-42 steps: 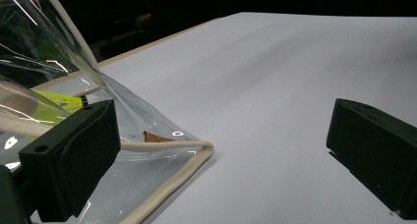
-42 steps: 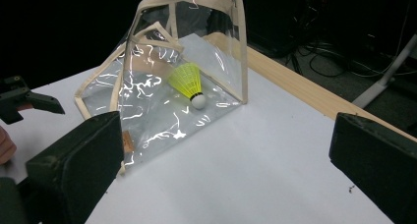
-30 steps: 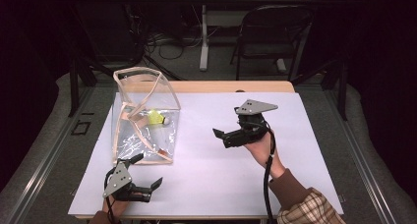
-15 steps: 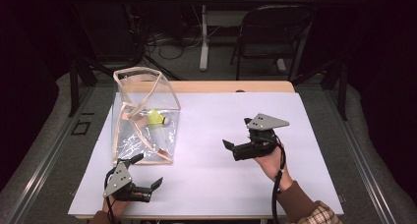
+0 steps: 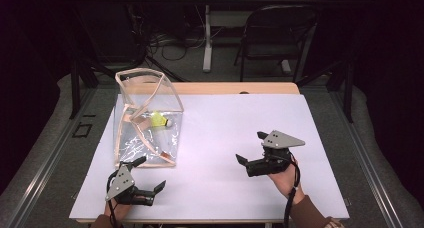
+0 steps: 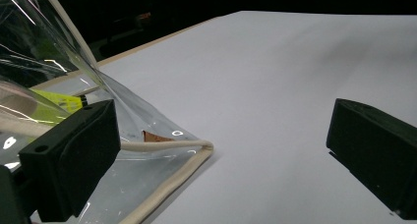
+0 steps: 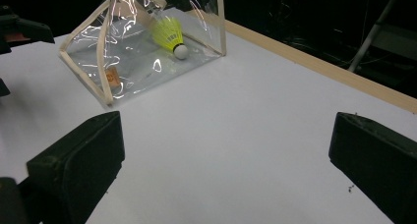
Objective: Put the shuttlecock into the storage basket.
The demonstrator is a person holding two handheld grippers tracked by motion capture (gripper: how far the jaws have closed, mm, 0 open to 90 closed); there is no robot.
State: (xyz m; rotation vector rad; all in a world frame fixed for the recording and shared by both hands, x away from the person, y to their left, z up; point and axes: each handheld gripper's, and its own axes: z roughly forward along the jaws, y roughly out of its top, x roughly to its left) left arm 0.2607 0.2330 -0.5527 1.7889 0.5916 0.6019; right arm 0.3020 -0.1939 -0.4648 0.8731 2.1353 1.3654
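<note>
White tabletop [image 5: 225,138]: clear bag [image 5: 147,118] beside released left gripper [image 5: 145,180]; right gripper [image 5: 250,150] released, apart.

Work surface: a table [image 5: 260,90] with a pale wood edge, its top covered by a white sheet [image 5: 240,133]. Floor beyond it is grey, with loose cables [image 5: 167,40] running across it. A dark folding chair [image 5: 272,35] stands behind the table, just beside a light metal post [image 5: 207,38]. Dark metal rails [image 5: 45,163] flank both sides. The surrounding room is dim; lighting falls mainly on the tabletop.
</note>
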